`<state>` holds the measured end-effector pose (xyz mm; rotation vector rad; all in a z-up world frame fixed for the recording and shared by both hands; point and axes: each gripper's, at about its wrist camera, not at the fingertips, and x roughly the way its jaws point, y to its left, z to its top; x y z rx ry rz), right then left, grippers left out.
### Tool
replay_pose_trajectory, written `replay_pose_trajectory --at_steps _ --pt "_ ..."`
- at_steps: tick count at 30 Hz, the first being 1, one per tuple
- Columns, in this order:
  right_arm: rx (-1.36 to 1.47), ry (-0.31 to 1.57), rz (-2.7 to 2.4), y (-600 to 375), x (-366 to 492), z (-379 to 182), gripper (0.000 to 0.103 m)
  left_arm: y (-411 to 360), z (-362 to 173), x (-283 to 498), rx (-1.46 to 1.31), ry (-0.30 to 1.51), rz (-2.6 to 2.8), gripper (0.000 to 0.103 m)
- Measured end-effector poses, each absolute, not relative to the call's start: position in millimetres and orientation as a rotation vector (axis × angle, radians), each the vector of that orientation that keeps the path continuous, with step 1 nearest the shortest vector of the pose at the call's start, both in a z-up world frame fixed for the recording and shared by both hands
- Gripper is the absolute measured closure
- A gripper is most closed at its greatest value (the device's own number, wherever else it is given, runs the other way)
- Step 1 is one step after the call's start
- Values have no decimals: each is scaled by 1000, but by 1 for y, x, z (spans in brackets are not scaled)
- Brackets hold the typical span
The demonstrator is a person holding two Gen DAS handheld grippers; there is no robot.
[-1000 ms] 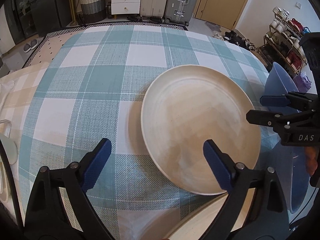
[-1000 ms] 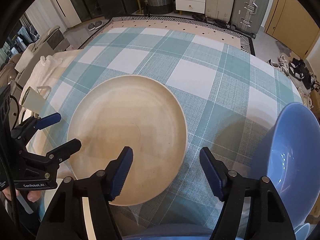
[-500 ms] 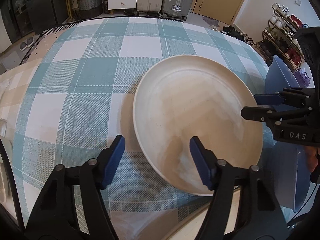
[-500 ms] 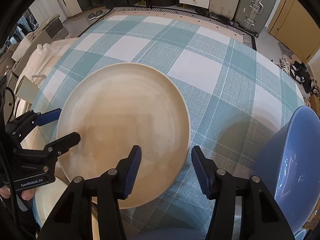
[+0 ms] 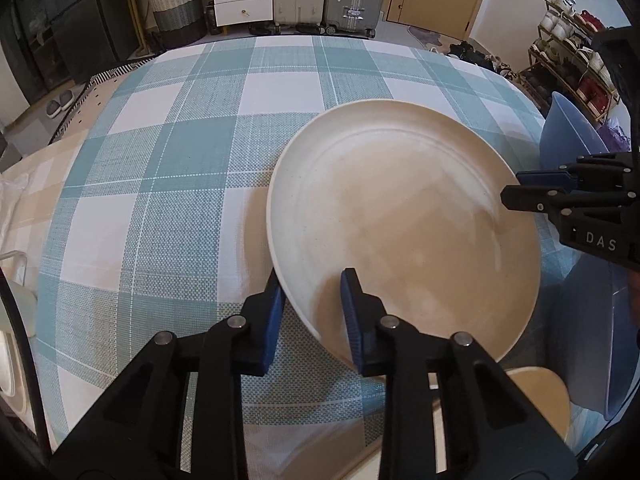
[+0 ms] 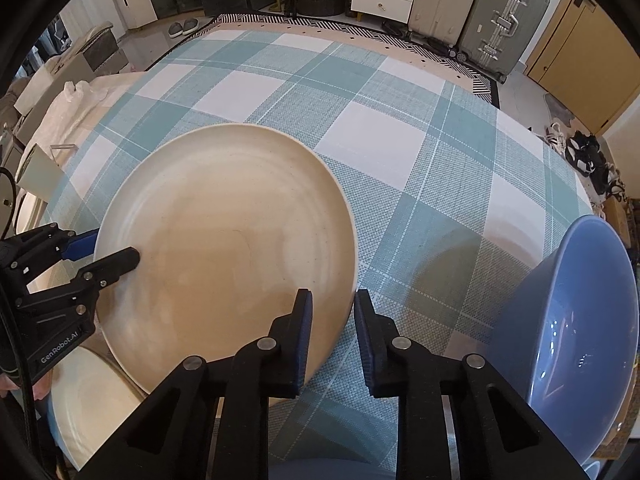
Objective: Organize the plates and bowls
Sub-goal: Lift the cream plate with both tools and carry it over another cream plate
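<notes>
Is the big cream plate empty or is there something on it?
Empty. The cream plate shows only its bare surface in both wrist views; just the left gripper and right gripper clamp its rim.

I see the desk covered by a woven tablecloth with teal and white checks (image 5: 168,184), which reaches to the far edge. On this cloth lies a large round cream plate (image 5: 400,216); its near part seems a little raised, but I cannot tell this surely. To the right of it, a light blue bowl (image 6: 580,332) stands near the desk's right edge, well apart from the plate. At the near edge, another cream plate (image 6: 92,400) is partly under the large one. At the far left of the desk I see pale beige cloth (image 5: 28,208) beside the checked one.
</notes>
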<state>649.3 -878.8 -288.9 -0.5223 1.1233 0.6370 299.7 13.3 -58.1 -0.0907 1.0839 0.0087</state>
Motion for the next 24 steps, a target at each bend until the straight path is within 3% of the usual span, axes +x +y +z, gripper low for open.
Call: replay_pose_trajectory --at_steps 24 --pt "-496 1003 650 -887 613 -238 82 16 4 256 -99 953 30 80"
